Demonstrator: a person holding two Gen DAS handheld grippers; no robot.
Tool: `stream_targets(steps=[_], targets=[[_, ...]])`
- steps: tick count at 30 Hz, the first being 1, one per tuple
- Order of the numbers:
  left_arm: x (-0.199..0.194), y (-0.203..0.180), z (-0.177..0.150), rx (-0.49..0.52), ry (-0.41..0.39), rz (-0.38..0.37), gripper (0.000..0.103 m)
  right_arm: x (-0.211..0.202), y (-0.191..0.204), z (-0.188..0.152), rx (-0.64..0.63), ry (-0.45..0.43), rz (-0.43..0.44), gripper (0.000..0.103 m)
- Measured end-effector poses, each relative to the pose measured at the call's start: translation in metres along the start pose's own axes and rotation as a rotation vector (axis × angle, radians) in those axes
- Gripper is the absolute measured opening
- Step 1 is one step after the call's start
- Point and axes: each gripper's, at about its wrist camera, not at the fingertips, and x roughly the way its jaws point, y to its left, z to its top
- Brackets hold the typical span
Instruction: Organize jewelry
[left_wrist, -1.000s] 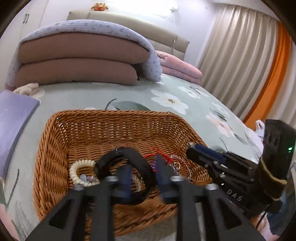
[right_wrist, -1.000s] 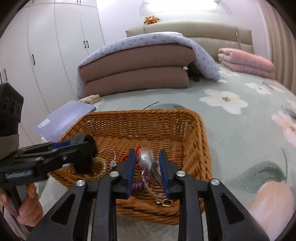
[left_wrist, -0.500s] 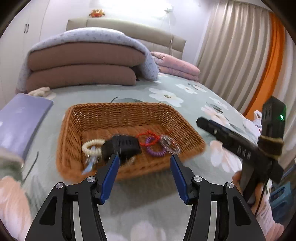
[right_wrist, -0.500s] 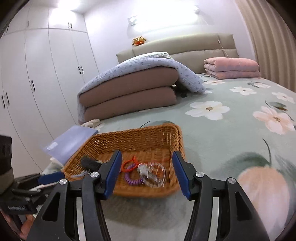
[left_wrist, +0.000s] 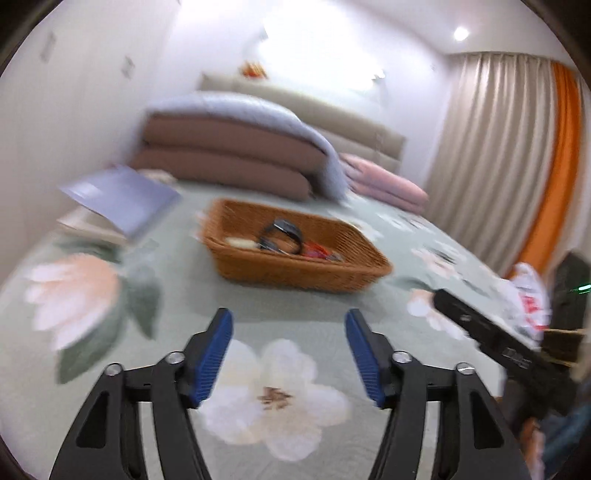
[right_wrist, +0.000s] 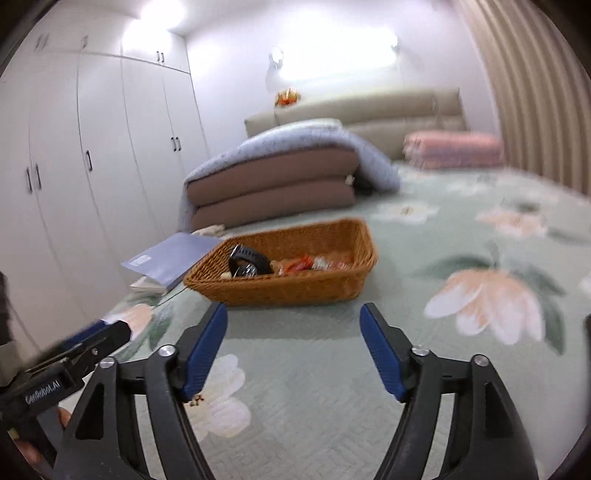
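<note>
The left gripper (left_wrist: 288, 354) has its blue pads (left_wrist: 212, 360) spread wide and still parting, with nothing between them; only the floral bedspread (left_wrist: 177, 280) shows in the gap. The right gripper (right_wrist: 293, 350) is the same: blue pads (right_wrist: 205, 349) apart and widening, empty, over the bedspread (right_wrist: 314, 369).

Both grippers sit short of the basket (left_wrist: 295, 271), well clear of its near wall. The basket (right_wrist: 288, 288) rests on the bedspread and holds the jewelry: a black band (left_wrist: 282, 230) standing up near the middle, a pale piece (left_wrist: 240, 242) to its left, and red pieces (left_wrist: 317, 251) to its right. From the right wrist the black band (right_wrist: 247, 258) lies left of the red pieces (right_wrist: 299, 263); finer detail is blurred.

Left of the basket lies a lilac folder (right_wrist: 173, 254). Behind the basket are stacked brown cushions (right_wrist: 273, 188) under a blue quilt (right_wrist: 295, 138), and a folded pink blanket (right_wrist: 452, 149) to their right.
</note>
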Motion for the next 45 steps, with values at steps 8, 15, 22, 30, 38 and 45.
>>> stream_targets(steps=[8, 15, 22, 30, 38, 45], targets=[[-0.004, 0.001, -0.015, 0.051, -0.116, 0.127, 0.079, -0.005, 0.025, -0.011, -0.137, -0.069, -0.083, 0.085], [0.014, -0.008, -0.024, 0.092, -0.068, 0.139, 0.079, 0.003, 0.024, -0.017, -0.146, -0.048, -0.104, 0.085], [0.019, -0.008, -0.029, 0.102, -0.037, 0.158, 0.079, 0.01, 0.007, -0.018, -0.084, -0.017, -0.096, 0.09], [0.028, 0.007, -0.031, 0.029, 0.005, 0.146, 0.079, 0.022, -0.006, -0.02, -0.029, 0.033, -0.069, 0.09], [0.036, 0.006, -0.032, 0.032, 0.036, 0.157, 0.079, 0.028, -0.009, -0.022, -0.021, 0.058, -0.065, 0.09], [0.039, 0.007, -0.033, 0.027, 0.05, 0.159, 0.079, 0.032, -0.008, -0.023, -0.03, 0.069, -0.069, 0.092]])
